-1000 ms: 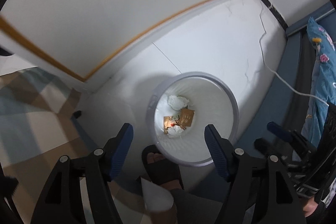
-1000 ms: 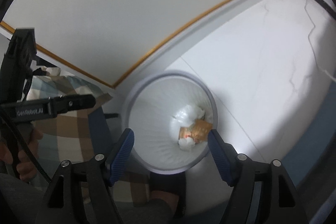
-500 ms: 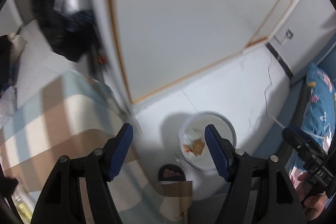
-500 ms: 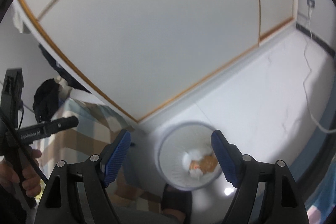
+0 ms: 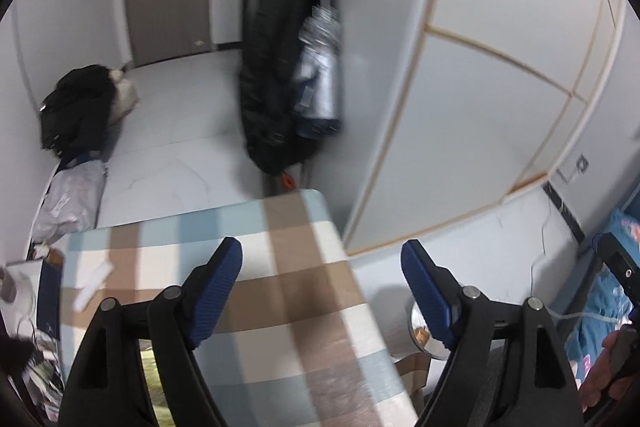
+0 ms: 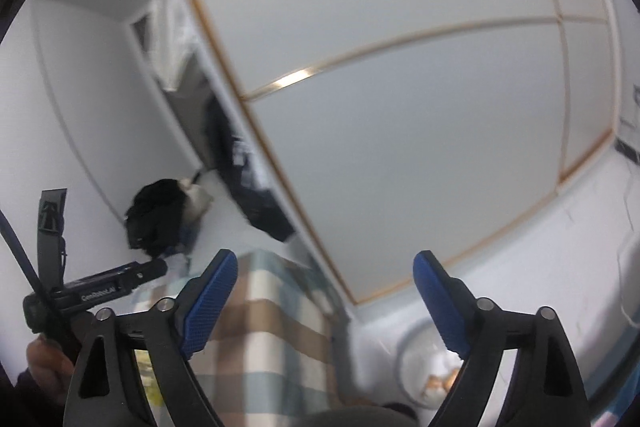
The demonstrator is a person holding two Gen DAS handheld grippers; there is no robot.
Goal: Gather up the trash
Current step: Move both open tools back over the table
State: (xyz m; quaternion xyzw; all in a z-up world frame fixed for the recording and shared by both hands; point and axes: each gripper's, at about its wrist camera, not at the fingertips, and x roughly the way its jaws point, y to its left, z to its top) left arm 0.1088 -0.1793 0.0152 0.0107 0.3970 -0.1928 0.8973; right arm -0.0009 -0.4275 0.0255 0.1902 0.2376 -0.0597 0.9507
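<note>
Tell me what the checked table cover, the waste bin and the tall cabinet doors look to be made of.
Checked table cover: probably woven cloth, matte; its edge drapes over the side. Waste bin: likely plastic, white and smooth with an even rim, though blurred. Cabinet doors: flat white panels, satin, probably laminated board, edged with thin gold-coloured strips that glint like metal.

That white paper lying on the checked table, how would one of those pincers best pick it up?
The paper lies flat on the tablecloth, so a pinch from straight above would probably slip. Its long right edge faces the left gripper, whose jaws are opening with nothing between them. Probably come in low from that side, sliding one finger under the edge. Blur hides whether the edge lifts.
</note>
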